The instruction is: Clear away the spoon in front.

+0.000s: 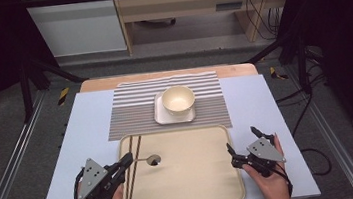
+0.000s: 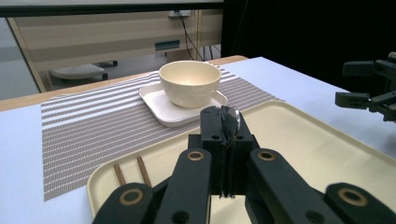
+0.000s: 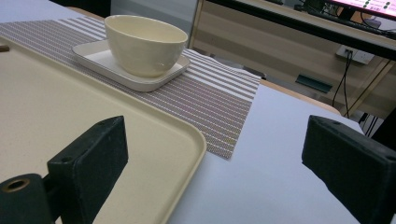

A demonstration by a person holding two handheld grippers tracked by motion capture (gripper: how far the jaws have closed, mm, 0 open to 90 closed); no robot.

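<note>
the left claw (image 1: pixel 130 159) is clamped on a spoon (image 1: pixel 151 159) handle, its bowl jutting past the tips over the tray (image 1: pixel 198 177).

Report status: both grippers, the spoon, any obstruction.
Left gripper shut on spoon above tray. Right gripper open, empty, beside tray. Chopsticks alongside; nothing blocking.

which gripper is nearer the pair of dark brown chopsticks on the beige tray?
Left. The left gripper, shut on a metal spoon, sits beside the chopsticks; the right gripper, open, is off the tray's right edge.
</note>
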